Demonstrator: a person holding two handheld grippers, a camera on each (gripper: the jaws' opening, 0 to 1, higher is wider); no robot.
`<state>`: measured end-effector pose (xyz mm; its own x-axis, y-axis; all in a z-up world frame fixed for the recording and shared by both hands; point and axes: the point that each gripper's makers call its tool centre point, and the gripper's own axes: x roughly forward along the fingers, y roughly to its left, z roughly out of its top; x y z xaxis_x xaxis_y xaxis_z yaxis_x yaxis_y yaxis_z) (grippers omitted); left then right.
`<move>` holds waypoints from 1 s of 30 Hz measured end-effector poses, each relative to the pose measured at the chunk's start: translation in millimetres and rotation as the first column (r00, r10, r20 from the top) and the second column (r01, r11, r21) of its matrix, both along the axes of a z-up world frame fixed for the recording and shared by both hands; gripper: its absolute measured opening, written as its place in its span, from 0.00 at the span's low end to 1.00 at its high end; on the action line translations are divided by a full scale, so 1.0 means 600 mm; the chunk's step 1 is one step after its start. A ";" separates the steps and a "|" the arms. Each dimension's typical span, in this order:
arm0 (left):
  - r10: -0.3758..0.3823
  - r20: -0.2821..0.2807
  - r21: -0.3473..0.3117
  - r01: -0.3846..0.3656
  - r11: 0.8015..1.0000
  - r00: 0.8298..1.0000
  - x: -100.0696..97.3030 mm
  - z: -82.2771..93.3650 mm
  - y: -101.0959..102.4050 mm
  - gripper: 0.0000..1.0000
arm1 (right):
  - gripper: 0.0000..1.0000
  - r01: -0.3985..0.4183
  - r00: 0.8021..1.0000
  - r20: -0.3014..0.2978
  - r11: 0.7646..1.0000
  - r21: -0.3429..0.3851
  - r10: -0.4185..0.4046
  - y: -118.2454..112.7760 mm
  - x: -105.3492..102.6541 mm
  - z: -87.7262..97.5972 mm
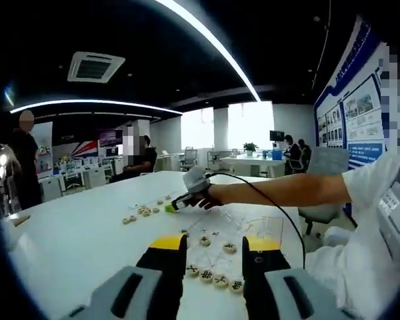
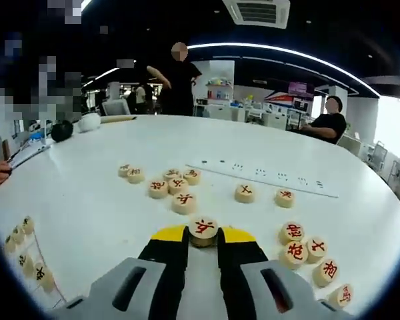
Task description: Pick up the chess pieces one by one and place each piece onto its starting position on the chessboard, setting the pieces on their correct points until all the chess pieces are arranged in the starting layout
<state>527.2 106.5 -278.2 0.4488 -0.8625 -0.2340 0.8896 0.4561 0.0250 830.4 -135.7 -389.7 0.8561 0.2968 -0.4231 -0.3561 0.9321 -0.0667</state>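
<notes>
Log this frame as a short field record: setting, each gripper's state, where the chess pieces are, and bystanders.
setting: white table in an open office
right gripper: jaws closed on a round red-marked chess piece
left gripper: jaws apart, holding nothing, raised above the board end
placed row: black-marked pieces lined up between the left gripper's jaws
loose pieces: scattered ahead of the right gripper
bystanders: one standing, one seated

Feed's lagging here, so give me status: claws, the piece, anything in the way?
Right claw shut on a red-marked chess piece at the table. Left claw open, empty, above the row of placed pieces. Loose pieces ahead, apart from the held one.
</notes>
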 end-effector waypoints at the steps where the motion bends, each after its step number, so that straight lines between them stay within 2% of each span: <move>1: 0.005 0.000 0.012 -0.005 1.000 1.000 0.004 -0.005 0.002 0.35 | 0.19 -0.004 1.000 0.003 1.000 0.004 0.004 0.002 -0.003 0.005; 6: 0.016 -0.013 0.052 -0.016 0.999 1.000 0.015 -0.023 0.006 0.35 | 0.19 -0.078 0.997 0.019 0.997 0.000 0.078 0.021 -0.042 0.042; 10: -0.003 -0.010 0.047 0.004 0.999 1.000 0.006 -0.018 0.002 0.35 | 0.19 -0.110 0.994 0.020 0.994 0.018 0.109 0.019 -0.078 0.065; 16: -0.027 -0.013 0.028 0.028 0.999 1.000 -0.005 -0.014 -0.004 0.35 | 0.19 -0.141 0.990 0.030 0.990 0.010 0.141 0.003 -0.127 0.078; 22: -0.053 -0.005 0.012 0.053 0.999 0.999 -0.019 -0.005 -0.011 0.35 | 0.19 -0.169 0.985 0.034 0.986 0.012 0.168 -0.005 -0.166 0.078; 30: -0.059 0.003 0.017 0.059 0.998 0.998 -0.022 -0.005 -0.015 0.35 | 0.19 -0.222 0.975 0.012 0.975 0.029 0.222 0.003 -0.218 0.053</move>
<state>514.0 97.8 -281.4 0.3978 -0.8835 -0.2472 0.9150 0.4019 0.0359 699.6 -133.6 -357.8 0.7712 0.4920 -0.4040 -0.5537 0.8316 -0.0442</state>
